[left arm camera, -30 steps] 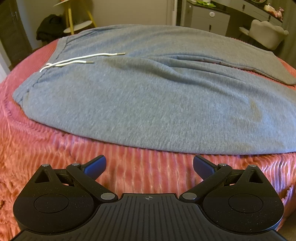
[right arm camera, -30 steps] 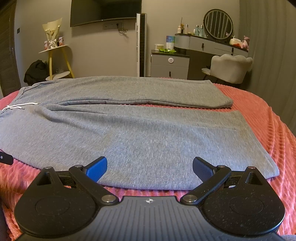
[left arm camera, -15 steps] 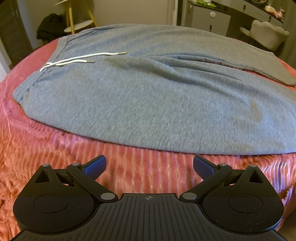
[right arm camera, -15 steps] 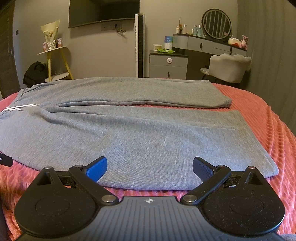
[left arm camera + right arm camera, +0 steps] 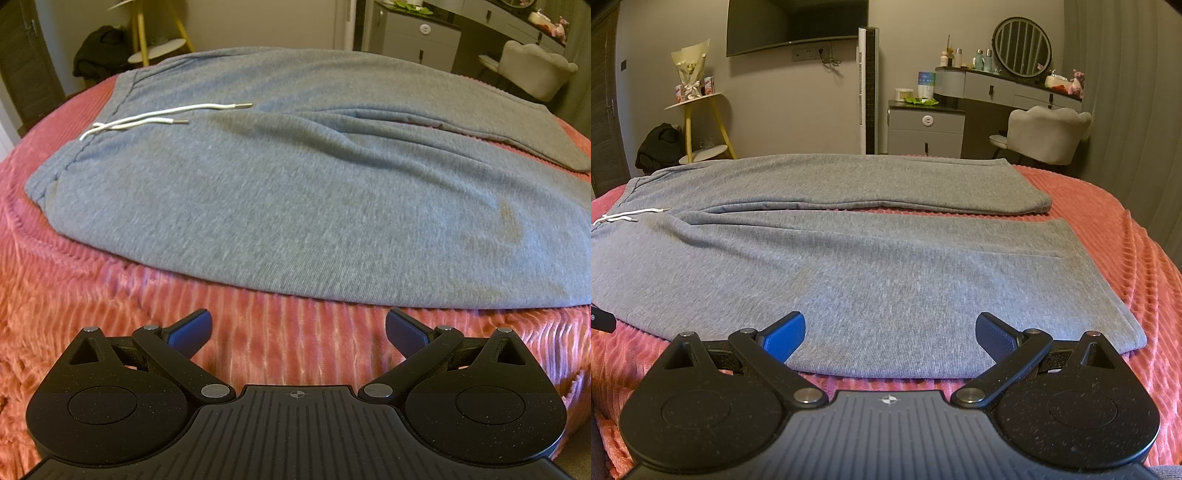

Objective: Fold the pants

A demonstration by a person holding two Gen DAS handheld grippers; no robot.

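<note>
While pants (image 5: 303, 192) lie unmoved | left hand-held gripper (image 5: 297, 334) still wide open, empty | right hand-held gripper (image 5: 889, 338) likewise

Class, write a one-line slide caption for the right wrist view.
Open right gripper poised above grey pants laid flat on a pink blanket.

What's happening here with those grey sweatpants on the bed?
A person holds a two-finger gripper in each hand and is about to fold the grey pants, which lie spread flat on a pink blanket, both legs side by side. The left gripper hovers open near the waistband end, by the white drawstring. The right gripper is open over the near leg. Nothing is gripped yet.
</note>
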